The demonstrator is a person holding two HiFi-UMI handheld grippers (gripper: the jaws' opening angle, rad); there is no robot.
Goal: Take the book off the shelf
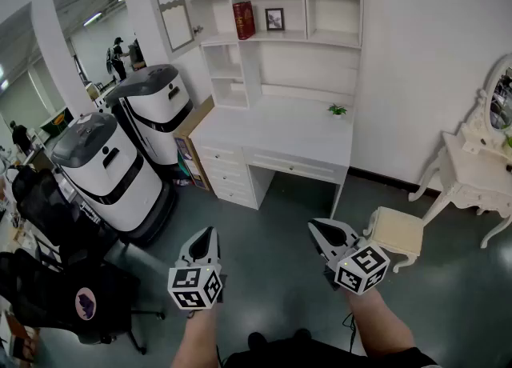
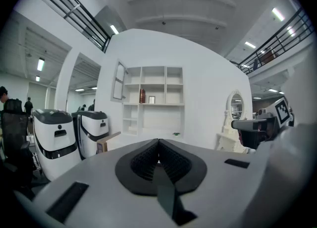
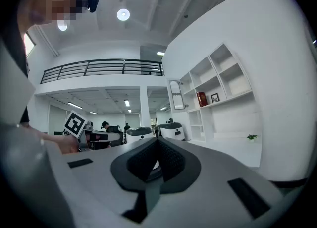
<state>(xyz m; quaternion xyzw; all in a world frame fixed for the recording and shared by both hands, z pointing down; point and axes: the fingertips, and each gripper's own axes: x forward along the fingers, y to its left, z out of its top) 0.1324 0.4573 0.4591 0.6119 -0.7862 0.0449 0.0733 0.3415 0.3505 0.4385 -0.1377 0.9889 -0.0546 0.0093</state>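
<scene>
Book approx upright on shelf, L tool closed, empty, R tool looks closed too

I am looking steeply down from well back; cameras on my left tongs and right tongs are facing level, sharing the shelf.

Both forearms reach forward, bare, the left forearm and the right forearm well apart. The left gripper points ahead and slightly down, its jaws pressed together with nothing between them. The right gripper sits about level (angled a little inward), its jaws likewise closed and empty.
</scene>
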